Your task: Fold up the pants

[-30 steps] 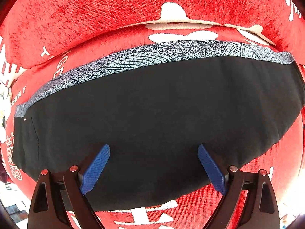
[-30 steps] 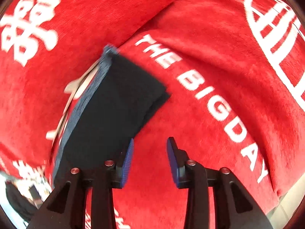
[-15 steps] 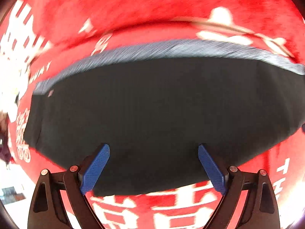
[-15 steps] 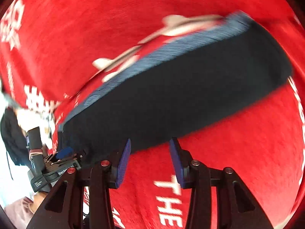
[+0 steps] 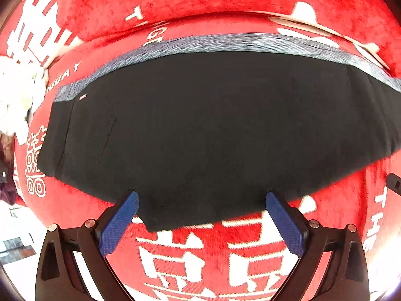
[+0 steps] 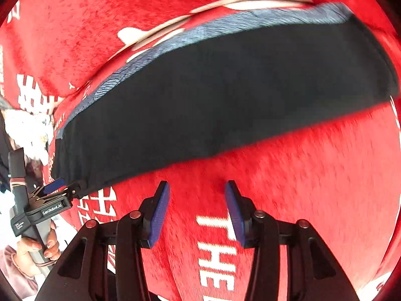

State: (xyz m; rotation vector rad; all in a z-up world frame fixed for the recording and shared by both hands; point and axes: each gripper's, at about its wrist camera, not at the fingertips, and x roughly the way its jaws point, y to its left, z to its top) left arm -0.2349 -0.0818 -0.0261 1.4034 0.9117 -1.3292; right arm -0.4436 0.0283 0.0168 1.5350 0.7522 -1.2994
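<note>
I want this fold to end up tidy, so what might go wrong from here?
1. The left tongs have just opened wide over the near edge of the black pants; closing there may bunch the layers.
2. The right tongs, just opening, hang over the bare red cover, so they may pinch it instead.

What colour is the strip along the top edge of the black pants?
Speckled blue-grey waistband, with wavy line patterns, clearest in the right wrist view.
</note>
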